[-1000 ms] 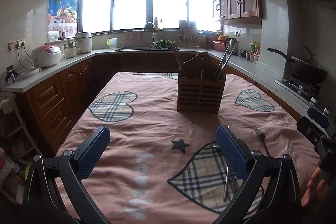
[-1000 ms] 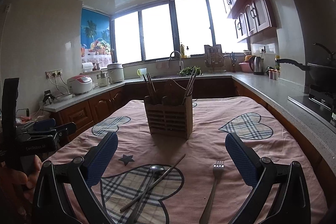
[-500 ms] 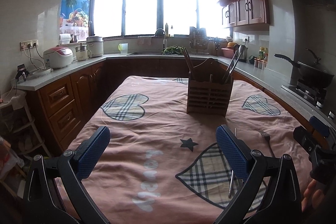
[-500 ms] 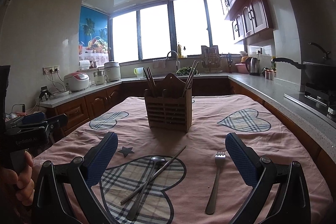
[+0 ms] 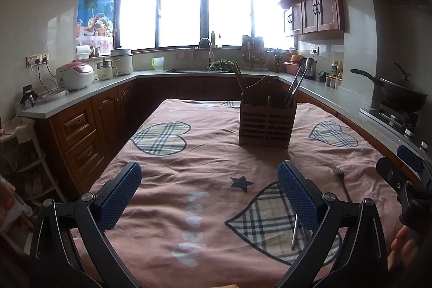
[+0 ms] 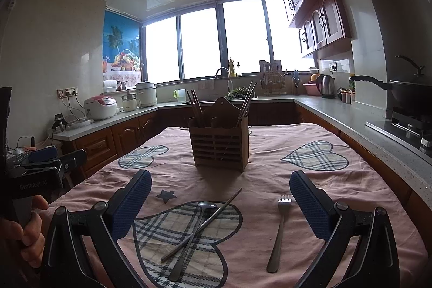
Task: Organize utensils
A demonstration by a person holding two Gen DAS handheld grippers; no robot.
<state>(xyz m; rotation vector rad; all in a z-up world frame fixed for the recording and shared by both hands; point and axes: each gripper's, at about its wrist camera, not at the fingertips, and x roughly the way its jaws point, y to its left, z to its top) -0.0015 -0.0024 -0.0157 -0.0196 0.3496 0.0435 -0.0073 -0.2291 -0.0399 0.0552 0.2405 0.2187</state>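
A slatted wooden utensil holder (image 6: 219,145) stands mid-table with chopsticks and metal utensils in it; it also shows in the left wrist view (image 5: 266,126). A metal spoon (image 6: 193,231) and a metal chopstick (image 6: 205,223) lie crossed on a plaid heart of the pink cloth. A fork (image 6: 280,228) lies to their right, and shows in the left wrist view (image 5: 341,184). My right gripper (image 6: 220,201) is open and empty above these utensils. My left gripper (image 5: 209,193) is open and empty over the cloth's left part.
The table wears a pink cloth (image 5: 205,153) with plaid hearts. Counters (image 5: 81,99) ring the room, with rice cookers (image 5: 77,74), a sink, a kettle (image 6: 326,85) and a wok on a stove (image 5: 399,96). Each gripper shows at the edge of the other's view.
Both grippers have drawn back and risen a little, so the holder and utensils look farther off. Both stay open and empty.
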